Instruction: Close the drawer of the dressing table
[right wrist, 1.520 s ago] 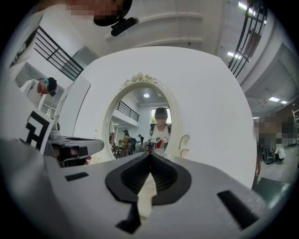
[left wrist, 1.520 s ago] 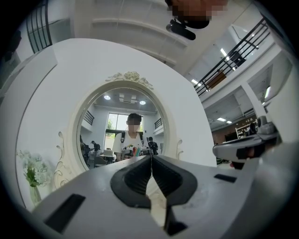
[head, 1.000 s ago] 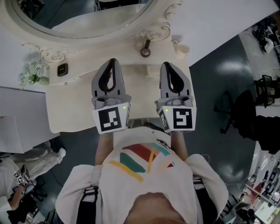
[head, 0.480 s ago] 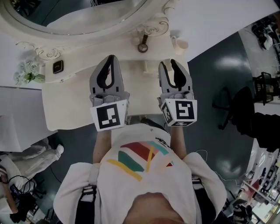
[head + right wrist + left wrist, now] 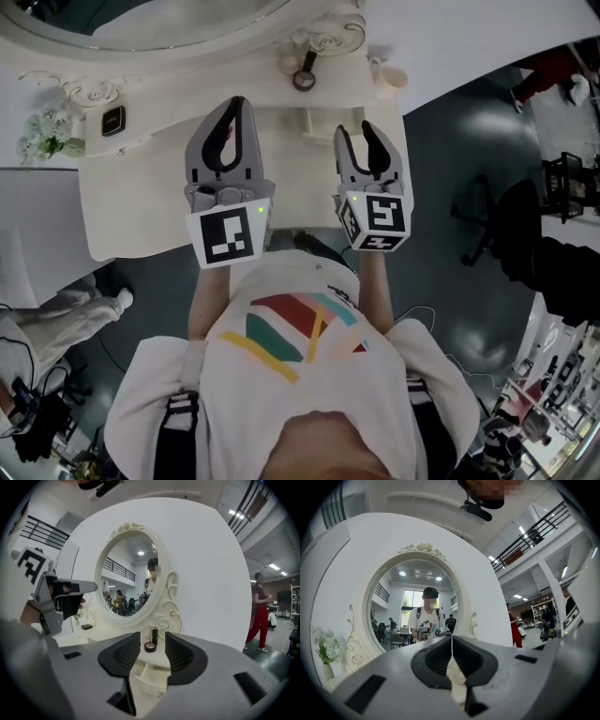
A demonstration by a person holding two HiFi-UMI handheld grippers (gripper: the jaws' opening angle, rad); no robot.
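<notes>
A cream dressing table (image 5: pixel 141 216) fills the head view, its oval mirror (image 5: pixel 187 14) at the top edge and flowers (image 5: pixel 42 145) at the left. My left gripper (image 5: pixel 232 105) and my right gripper (image 5: pixel 356 131) hover side by side above the tabletop. The small drawer (image 5: pixel 317 120) sits under the mirror, just ahead of them and between them, touching neither.

In the left gripper view my jaws are pressed together, only a thin seam between them and nothing held. The mirror rises straight ahead.

In the right gripper view my jaws stand apart, having just been opening. Nothing sits between the pads. The drawer (image 5: pixel 150 679) shows through the gap, lower down, seemingly pulled out.
</notes>
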